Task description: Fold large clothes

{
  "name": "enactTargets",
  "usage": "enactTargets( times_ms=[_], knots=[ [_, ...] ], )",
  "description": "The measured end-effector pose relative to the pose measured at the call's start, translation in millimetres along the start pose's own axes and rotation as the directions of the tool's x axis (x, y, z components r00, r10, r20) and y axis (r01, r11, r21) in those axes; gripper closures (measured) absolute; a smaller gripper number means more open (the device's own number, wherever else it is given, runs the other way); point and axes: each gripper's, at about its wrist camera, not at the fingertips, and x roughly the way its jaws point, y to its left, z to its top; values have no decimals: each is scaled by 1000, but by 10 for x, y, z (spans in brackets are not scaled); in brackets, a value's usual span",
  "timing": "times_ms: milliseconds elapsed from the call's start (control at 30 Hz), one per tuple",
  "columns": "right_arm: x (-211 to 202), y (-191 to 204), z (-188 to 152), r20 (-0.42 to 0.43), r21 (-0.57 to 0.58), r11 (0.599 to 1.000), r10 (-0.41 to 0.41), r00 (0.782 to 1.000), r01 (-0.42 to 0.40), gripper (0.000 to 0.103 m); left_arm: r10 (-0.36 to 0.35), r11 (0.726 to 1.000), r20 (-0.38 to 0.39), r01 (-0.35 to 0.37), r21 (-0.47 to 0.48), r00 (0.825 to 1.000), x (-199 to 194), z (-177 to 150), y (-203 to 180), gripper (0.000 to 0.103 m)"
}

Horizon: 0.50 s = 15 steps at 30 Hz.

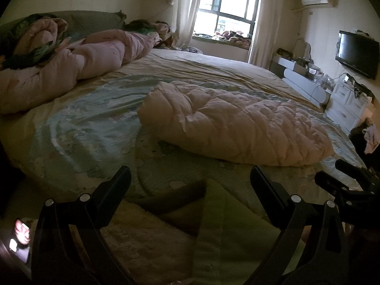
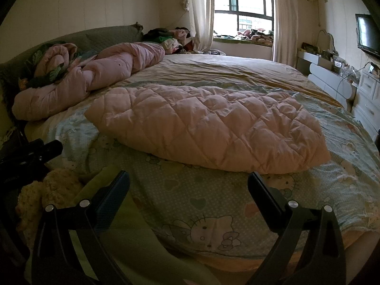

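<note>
Progress looks well along: the pink quilted garment [image 2: 209, 123] lies doubled into a thick oblong on the cartoon-print bedsheet [image 2: 213, 228], at twelve o'clock from both grippers, though whether another fold remains I cannot tell. The left gripper [image 1: 190, 178] and right gripper [image 2: 188, 182] hover apart from it, fingers spread and empty. A rolled pink duvet [image 2: 95, 80] at ten o'clock lies well apart; nothing blocks the reach.

Television [image 2: 369, 34] cut off by right edge.
</note>
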Motion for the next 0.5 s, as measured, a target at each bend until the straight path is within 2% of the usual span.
enactTargets(
  times_ms=[367,433,500],
  knots=[
    [49,-115,26,-21,57,997,-47,999,48,4,-55,998,-13,54,-12,998,124,46,58,9],
    [69,-244,48,-32,87,994,-64,997,67,4,-44,999,-25,44,-17,999,198,90,106,9],
    [53,-560,49,-26,167,977,-129,991,131,4,-24,999,-50,21,-43,998,343,187,230,9]
  ],
)
